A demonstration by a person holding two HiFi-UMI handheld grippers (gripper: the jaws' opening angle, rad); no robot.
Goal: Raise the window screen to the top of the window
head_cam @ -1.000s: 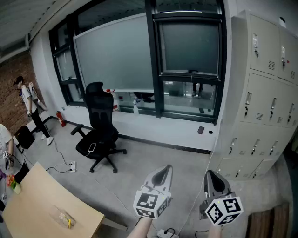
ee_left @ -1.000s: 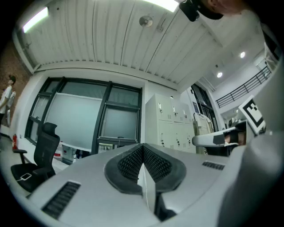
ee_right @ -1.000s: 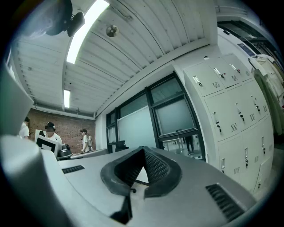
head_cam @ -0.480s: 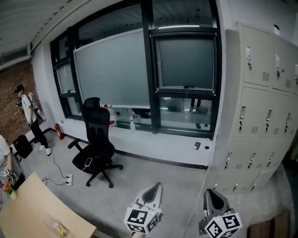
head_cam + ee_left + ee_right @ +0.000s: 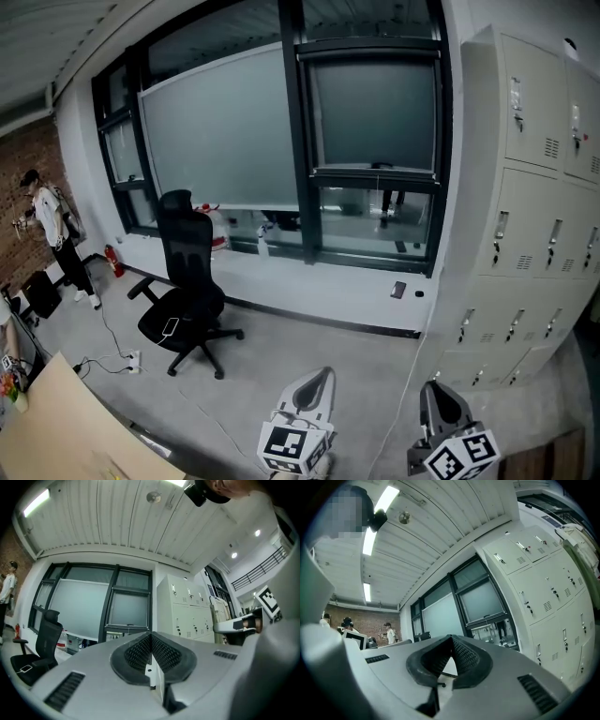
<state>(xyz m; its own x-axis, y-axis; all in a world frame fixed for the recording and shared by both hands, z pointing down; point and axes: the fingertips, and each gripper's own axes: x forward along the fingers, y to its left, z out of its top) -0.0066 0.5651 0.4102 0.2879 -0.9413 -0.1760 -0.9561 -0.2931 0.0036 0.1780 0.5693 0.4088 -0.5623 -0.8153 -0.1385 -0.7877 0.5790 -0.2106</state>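
Tools [image 5: 322, 378] [image 5: 434, 387] closed; grey screen [image 5: 375, 112] mostly lowered.

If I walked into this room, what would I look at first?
The big dark-framed window straight ahead, with grey window screens pulled down over most of its glass. A black office chair stands before it at the left, and tall pale lockers fill the right wall. Low in front, the left gripper and right gripper are both shut and empty, far from the window.
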